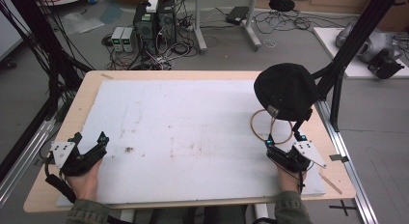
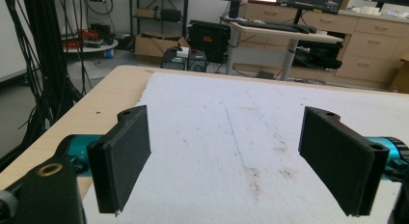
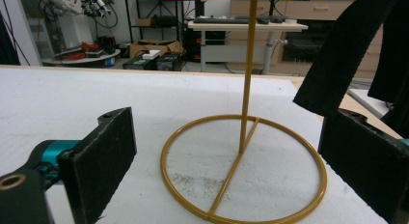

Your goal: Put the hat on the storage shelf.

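A black cap (image 1: 285, 89) sits on top of a gold wire stand (image 1: 252, 123) at the right side of the white mat (image 1: 193, 118). In the right gripper view the stand's pole (image 3: 248, 74) rises from its ring base (image 3: 169, 151), and a black part of the cap (image 3: 337, 55) hangs at the upper right. My right gripper (image 1: 284, 141) is open just in front of the ring base, its jaws (image 3: 231, 156) standing wide on either side of it without touching. My left gripper (image 1: 90, 137) rests open at the mat's near left edge, with nothing between its pads (image 2: 226, 161).
The mat covers most of a wooden table (image 1: 82, 96). A small dark speck (image 1: 129, 149) lies on the mat near the left gripper. A black frame post (image 1: 337, 74) rises at the table's right edge. Computers and cables (image 1: 154, 26) crowd the floor beyond.
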